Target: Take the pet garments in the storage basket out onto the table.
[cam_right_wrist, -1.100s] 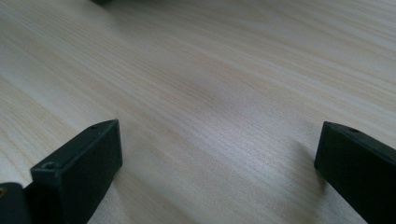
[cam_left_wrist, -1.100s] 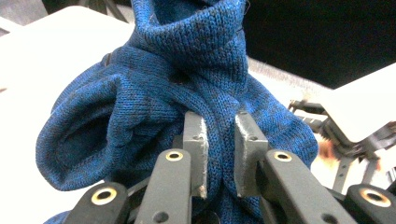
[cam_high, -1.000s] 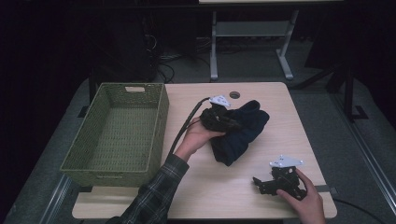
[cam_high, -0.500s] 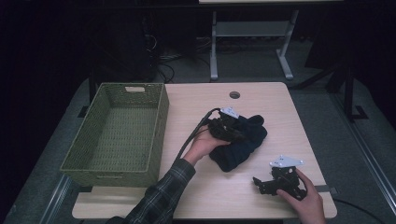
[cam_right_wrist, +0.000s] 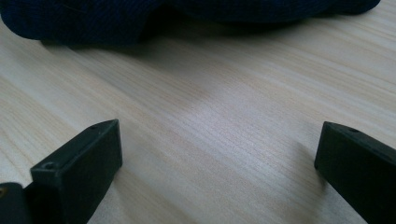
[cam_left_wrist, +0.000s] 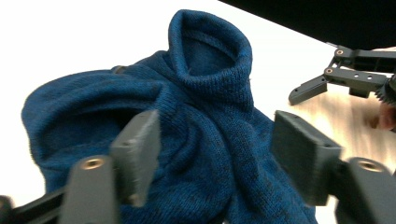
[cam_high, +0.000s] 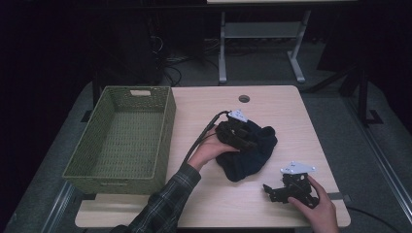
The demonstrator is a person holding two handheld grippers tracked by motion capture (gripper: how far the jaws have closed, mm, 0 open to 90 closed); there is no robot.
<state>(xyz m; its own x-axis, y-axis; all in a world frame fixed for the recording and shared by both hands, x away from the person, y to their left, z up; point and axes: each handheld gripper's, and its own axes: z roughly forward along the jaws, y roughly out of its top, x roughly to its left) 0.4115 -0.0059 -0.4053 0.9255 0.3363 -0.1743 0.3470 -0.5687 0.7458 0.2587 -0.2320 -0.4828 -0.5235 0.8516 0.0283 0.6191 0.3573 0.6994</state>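
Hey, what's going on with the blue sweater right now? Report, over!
Left gripper jaws just opened, above the sweater, not pinching. Right gripper open, resting on table. Sweater bunched mid-table, beside basket. Nothing in the way.

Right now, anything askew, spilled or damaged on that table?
Nothing spilled or damaged. The blue knit garment lies crumpled in a heap on the table, outside the green basket. The left tongs have just been opening and stand open over it, no longer pinching. The right tongs rest open on bare wood.
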